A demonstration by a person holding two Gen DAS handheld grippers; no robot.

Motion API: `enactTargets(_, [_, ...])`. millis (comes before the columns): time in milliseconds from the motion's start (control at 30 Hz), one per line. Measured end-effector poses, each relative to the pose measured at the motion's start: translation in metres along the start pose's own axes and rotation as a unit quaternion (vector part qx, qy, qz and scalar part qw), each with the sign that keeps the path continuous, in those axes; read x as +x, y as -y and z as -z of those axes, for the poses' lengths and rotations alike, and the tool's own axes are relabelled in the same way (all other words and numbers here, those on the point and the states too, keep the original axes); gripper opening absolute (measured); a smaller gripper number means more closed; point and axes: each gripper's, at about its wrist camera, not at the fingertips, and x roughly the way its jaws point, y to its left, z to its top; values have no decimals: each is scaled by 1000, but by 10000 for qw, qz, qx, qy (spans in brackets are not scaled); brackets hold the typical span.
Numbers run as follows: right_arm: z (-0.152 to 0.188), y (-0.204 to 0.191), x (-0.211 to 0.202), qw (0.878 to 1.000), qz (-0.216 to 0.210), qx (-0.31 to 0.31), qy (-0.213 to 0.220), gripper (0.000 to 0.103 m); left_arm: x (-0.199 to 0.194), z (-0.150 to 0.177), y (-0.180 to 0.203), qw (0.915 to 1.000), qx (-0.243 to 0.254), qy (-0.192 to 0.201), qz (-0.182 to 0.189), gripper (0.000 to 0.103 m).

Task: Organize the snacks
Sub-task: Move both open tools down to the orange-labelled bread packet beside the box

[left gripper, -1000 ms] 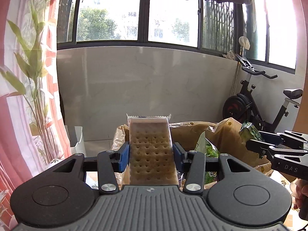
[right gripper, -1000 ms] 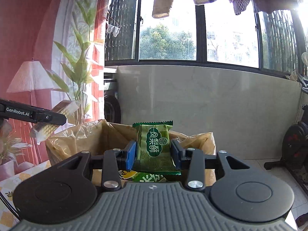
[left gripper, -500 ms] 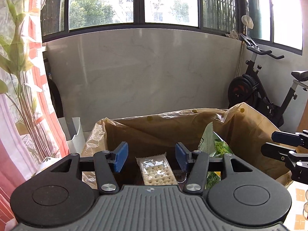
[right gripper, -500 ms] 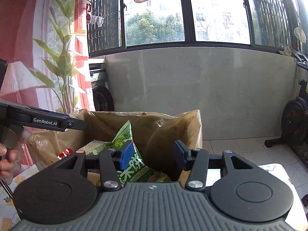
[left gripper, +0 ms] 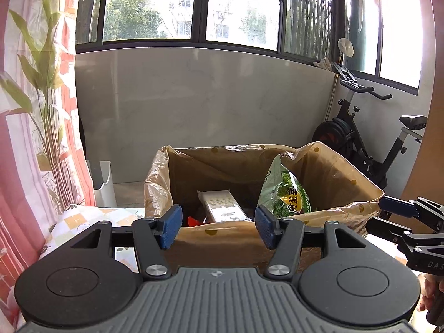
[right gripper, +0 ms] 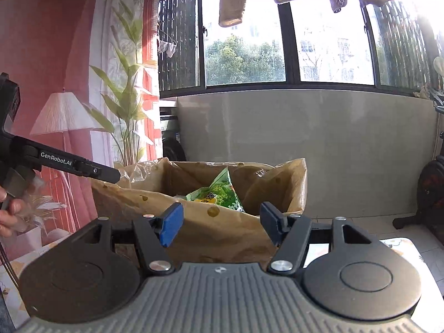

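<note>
A brown paper bag stands open in front of me; it also shows in the right wrist view. Inside lie a clear cracker pack, a green snack bag leaning at the right, and something red. The green bag also shows in the right wrist view. My left gripper is open and empty, just before the bag's near edge. My right gripper is open and empty, also short of the bag. The right gripper shows in the left wrist view, right of the bag.
The bag stands on a table with a patterned cloth. A white bin and a plant are at the left. An exercise bike stands at the back right. A floor lamp is left.
Both grippers opened and let go: the cracker pack and the small green packet dropped into the bag. Both grippers have since drawn back from the bag.
</note>
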Motion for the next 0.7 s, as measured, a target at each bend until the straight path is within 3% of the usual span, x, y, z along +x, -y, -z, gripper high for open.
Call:
enactTargets(133, [16, -5, -5, 9999, 8, 24, -162, 65, -8, 22, -1, 9998, -158, 17, 94, 70])
enactTargets(700, [108, 3, 23, 9904, -220, 181, -1350, 65, 51, 116, 16, 9931, -113, -1128, 283, 71])
